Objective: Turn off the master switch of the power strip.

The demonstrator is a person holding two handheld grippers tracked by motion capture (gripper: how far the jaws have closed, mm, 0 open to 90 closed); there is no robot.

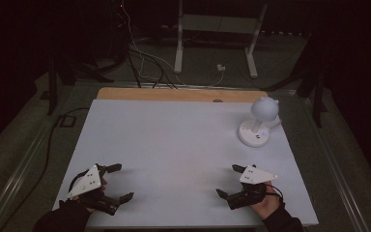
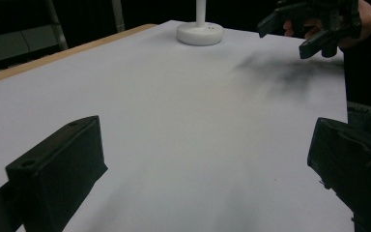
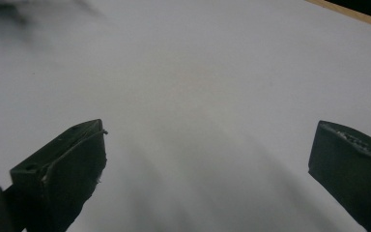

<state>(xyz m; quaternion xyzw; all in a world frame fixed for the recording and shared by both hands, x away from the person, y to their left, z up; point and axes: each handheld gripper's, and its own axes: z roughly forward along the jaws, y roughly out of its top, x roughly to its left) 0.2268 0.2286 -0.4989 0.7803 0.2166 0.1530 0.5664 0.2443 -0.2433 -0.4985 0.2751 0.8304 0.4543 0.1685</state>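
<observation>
A white lamp (image 1: 259, 123) stands upright at the table's (image 1: 174, 145) far right corner. Both grippers, left (image 1: 118, 183) and right (image 1: 229, 181), rest wide open and empty; the right is nearer the lamp.

Left gripper (image 1: 118, 181) sits low at the near left, jaws spread wide, nothing between them. Right gripper (image 1: 230, 180) sits at the near right, jaws equally wide, also empty. Each is held from behind by a hand in a dark sleeve. Jaws point inward toward each other. They're well apart.
</observation>
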